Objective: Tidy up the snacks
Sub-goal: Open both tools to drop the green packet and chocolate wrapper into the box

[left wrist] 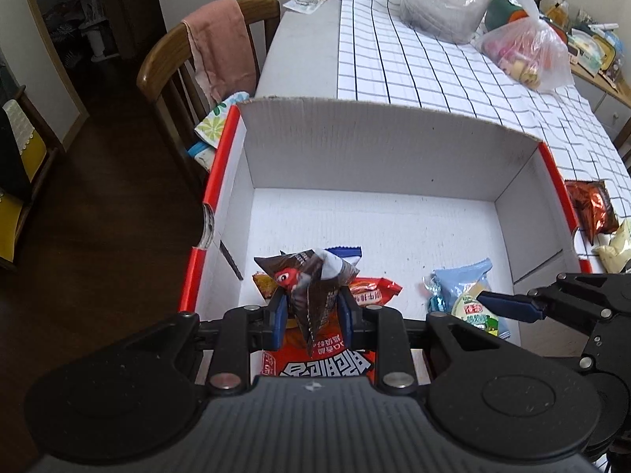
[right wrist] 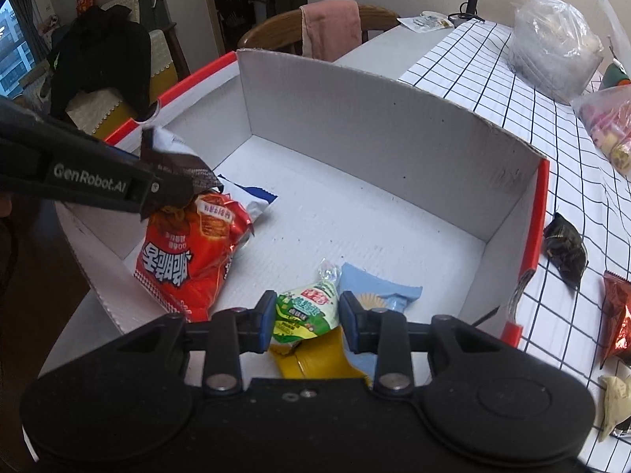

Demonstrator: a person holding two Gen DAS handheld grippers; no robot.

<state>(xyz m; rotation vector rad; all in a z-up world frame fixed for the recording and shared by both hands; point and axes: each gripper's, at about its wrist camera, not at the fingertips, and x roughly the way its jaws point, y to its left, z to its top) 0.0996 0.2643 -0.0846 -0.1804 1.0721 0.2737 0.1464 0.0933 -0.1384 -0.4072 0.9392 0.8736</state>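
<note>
Over the white box [left wrist: 374, 149], the left gripper [left wrist: 311, 307] pinches a dark packet [left wrist: 311, 283] and the right gripper [right wrist: 305, 315] clamps a green-and-white packet [right wrist: 305, 307]; I judge the next move is releasing both inside.

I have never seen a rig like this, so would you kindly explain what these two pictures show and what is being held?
A person holds two hand-held grippers; each carries a camera looking along its fingers, giving one picture per gripper. Both hang over a white cardboard box on a checked tablecloth. The left gripper pinches a dark triangular snack packet; the right gripper grips a green-and-white packet. In the box lie a big red bag and a light blue packet. More snacks wait outside.
</note>
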